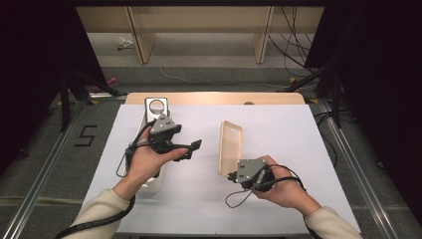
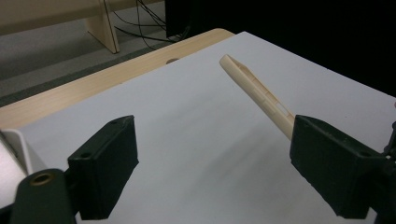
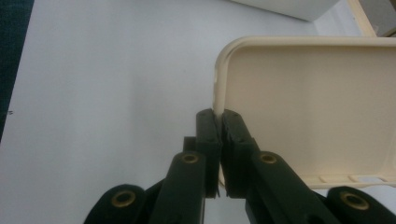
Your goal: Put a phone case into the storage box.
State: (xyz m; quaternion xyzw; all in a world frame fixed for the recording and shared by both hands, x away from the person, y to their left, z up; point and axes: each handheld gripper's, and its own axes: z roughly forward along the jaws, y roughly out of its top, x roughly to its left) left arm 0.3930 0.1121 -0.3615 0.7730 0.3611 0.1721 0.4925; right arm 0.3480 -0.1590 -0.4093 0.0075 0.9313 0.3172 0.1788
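A: The right gripper [image 1: 234,175] is pinching the cream phone case [image 1: 230,146]. In the right gripper view its two black jaws are pressed together on the case's side wall, near a rounded corner [image 3: 219,105], with the hollow inside of the case [image 3: 308,112] facing the camera.

B: And where does the case lie?

A: On the white sheet [image 1: 278,134] that covers the table, right of its middle. The high view shows it tipped up on its long edge, the near end held at the gripper and the far end pointing away from the person.

B: The left gripper [image 1: 191,149]?

A: Its jaws are spread wide with nothing between them. In the left gripper view the pads [image 2: 112,163] frame bare white sheet, and the case [image 2: 254,91] shows edge-on beyond the right-hand pad, apart from it.

B: Anything else near the left hand [image 1: 144,162]?

A: A white phone [image 1: 155,107] with a round camera ring lies under and behind that hand, at the left part of the sheet. The wooden table edge [image 1: 214,97] shows at the far side.
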